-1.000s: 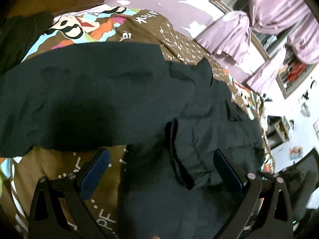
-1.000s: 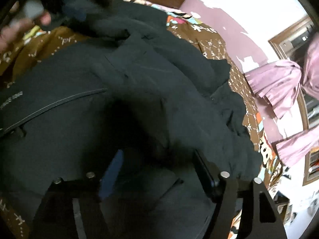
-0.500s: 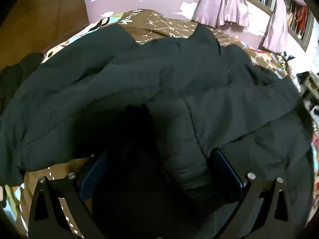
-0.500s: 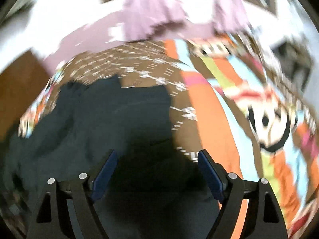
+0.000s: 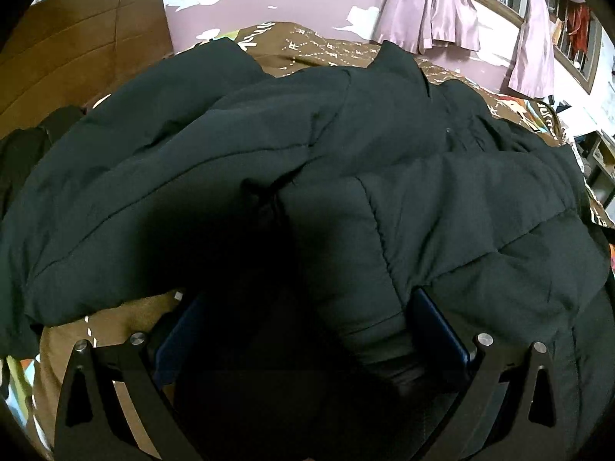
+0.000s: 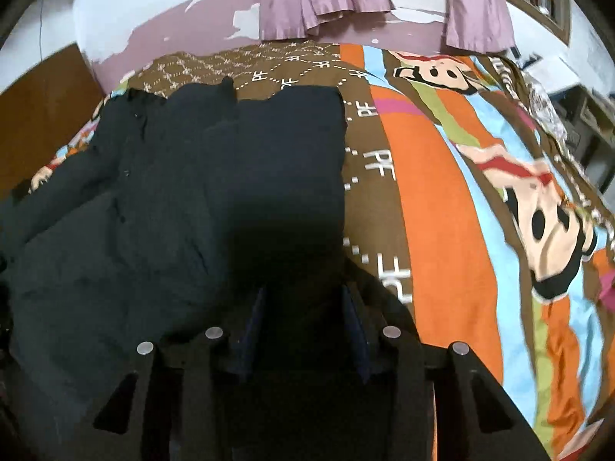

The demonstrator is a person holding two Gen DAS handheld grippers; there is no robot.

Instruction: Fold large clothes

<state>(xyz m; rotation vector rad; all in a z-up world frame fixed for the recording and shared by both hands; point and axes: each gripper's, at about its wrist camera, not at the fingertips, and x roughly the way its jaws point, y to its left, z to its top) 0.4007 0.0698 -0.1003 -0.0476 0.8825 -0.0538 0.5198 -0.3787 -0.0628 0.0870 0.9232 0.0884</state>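
A large dark padded jacket [image 5: 346,161] lies spread over a bed with a brown and colourful cartoon cover [image 5: 115,322]. My left gripper [image 5: 303,319] is wide open low over the jacket, with a padded fold lying between its blue fingers [image 5: 434,326]. In the right wrist view the jacket [image 6: 173,192] covers the left half of the bed. My right gripper [image 6: 307,326] has its jaws drawn in around dark jacket cloth that fills the gap between them.
The bed cover [image 6: 461,211] lies bare to the right of the jacket. A wooden headboard [image 5: 77,38] stands at the left. Purple curtains [image 5: 434,7] and a window hang on the far wall. Shelves with clutter [image 5: 599,153] stand at the right.
Both grippers swung round toward the far wall. My right gripper's jaws narrowed from wide open onto the jacket cloth. My left gripper settled lower over the jacket fold.
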